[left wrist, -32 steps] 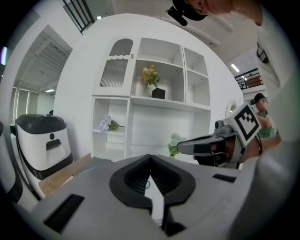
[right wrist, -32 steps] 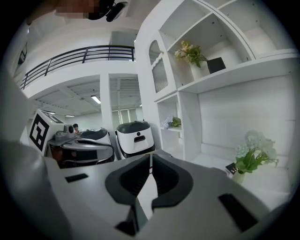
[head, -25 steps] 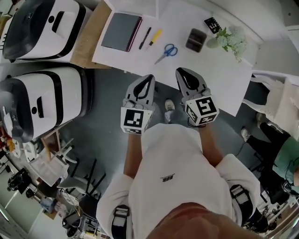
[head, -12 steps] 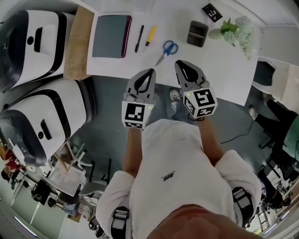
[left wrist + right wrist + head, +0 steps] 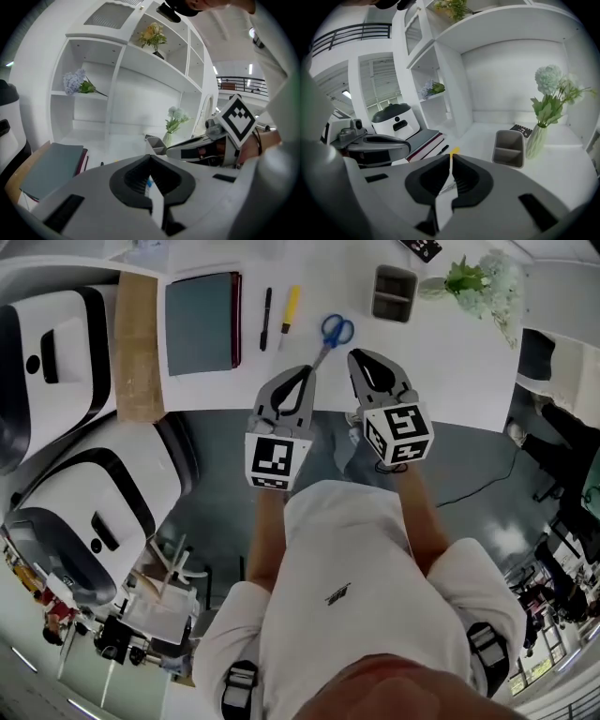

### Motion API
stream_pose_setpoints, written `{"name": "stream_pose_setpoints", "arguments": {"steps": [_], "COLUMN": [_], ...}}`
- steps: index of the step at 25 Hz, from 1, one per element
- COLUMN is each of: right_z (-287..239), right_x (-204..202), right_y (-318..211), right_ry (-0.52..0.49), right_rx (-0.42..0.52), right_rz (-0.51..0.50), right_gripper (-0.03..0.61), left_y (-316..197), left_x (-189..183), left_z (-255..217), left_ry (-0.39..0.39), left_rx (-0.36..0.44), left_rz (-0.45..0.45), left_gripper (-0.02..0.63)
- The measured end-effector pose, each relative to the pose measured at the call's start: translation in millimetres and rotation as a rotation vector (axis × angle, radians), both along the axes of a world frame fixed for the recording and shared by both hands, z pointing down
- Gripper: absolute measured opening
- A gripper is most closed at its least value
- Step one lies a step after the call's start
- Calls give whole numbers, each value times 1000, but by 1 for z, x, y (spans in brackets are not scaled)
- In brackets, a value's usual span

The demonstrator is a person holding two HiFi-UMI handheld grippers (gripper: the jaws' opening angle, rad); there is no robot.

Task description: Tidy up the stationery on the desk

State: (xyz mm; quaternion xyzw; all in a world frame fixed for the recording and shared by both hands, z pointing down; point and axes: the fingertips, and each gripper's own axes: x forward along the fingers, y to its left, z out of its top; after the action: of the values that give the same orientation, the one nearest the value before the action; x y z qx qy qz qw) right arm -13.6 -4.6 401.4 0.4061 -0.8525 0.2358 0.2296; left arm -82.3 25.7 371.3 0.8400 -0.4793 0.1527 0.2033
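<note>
Looking along the left gripper (image 5: pixel 302 371), I am seeing its jaws pressed together on nothing, and the right gripper (image 5: pixel 359 356) is closed and empty too. The scissors (image 5: pixel 330 337) are lying on the desk (image 5: pixel 441 371) just ahead of the left tips, between the two grippers, with the yellow pen (image 5: pixel 291 313), black pen (image 5: pixel 266 318) and notebook (image 5: pixel 200 322) lying further left. The grey pen holder (image 5: pixel 507 158) is showing only bare walls in its two compartments. The vase (image 5: pixel 536 140) beside it is holding flowers (image 5: pixel 551 91).

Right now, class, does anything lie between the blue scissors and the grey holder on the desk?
Nothing visible does. Only bare white desk separates the scissors from the holder; the pen and yellow marker lie on the scissors' other side.
</note>
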Motion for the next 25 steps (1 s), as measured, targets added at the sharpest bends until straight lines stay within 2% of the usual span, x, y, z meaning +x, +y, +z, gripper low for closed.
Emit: {"name": "stream_pose_setpoints", "arguments": {"steps": [11, 25], "right_z": [46, 101], "right_x": [5, 4], "right_y": [-12, -32], "right_ry": [35, 53], "right_rx": [-49, -163], "right_rz": [121, 241], "right_gripper": [5, 40], "left_y": [-15, -46], "left_x": [9, 5], "left_z": [45, 74], "left_ry": [11, -30], "left_rx": [-14, 7], "left_rz": [125, 245], "left_gripper": [0, 0]}}
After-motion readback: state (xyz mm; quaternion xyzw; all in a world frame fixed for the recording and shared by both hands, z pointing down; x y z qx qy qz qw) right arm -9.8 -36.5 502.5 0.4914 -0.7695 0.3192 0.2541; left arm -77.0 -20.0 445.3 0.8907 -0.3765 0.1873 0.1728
